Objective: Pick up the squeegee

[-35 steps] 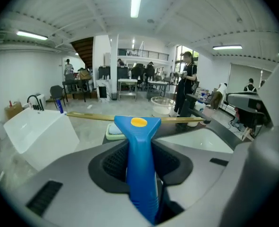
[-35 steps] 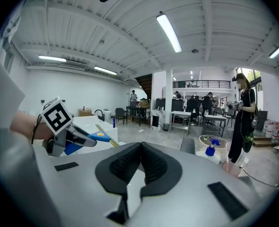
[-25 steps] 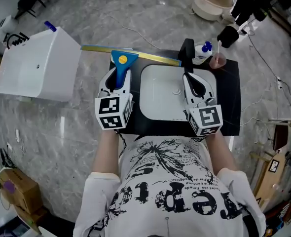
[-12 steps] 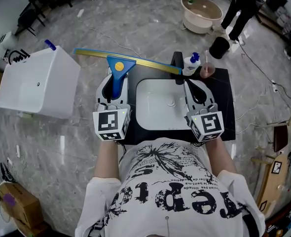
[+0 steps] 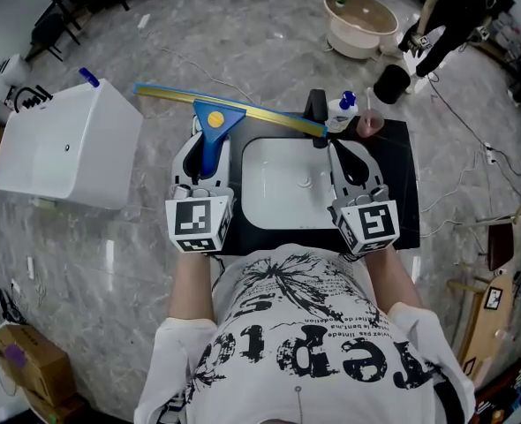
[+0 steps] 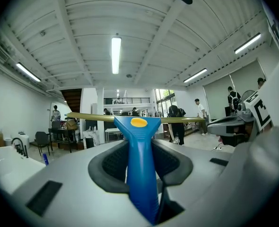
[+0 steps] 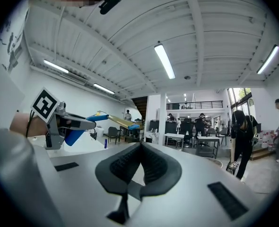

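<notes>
The squeegee (image 5: 215, 117) has a blue handle with a yellow dot and a long yellow blade. It hangs in the air above the counter's left rear corner, blade crosswise and level. My left gripper (image 5: 207, 147) is shut on the blue handle. In the left gripper view the handle (image 6: 140, 145) runs straight out between the two black pads of that gripper (image 6: 142, 167). My right gripper (image 5: 350, 155) hovers over the right side of the sink, shut with nothing in it. Its pads (image 7: 151, 167) meet at the tip. The right gripper view also shows the squeegee (image 7: 115, 121) at the left.
A white sink basin (image 5: 278, 206) sits in a black counter (image 5: 403, 184). A black faucet (image 5: 317, 106), a white bottle (image 5: 342, 111) and a pink cup (image 5: 369, 125) stand at its back edge. A white box (image 5: 62, 144) stands to the left. A beige tub (image 5: 359, 11) stands farther off on the floor.
Both grippers have risen, and the squeegee has come up with the left one. Over the last half second little has moved.
</notes>
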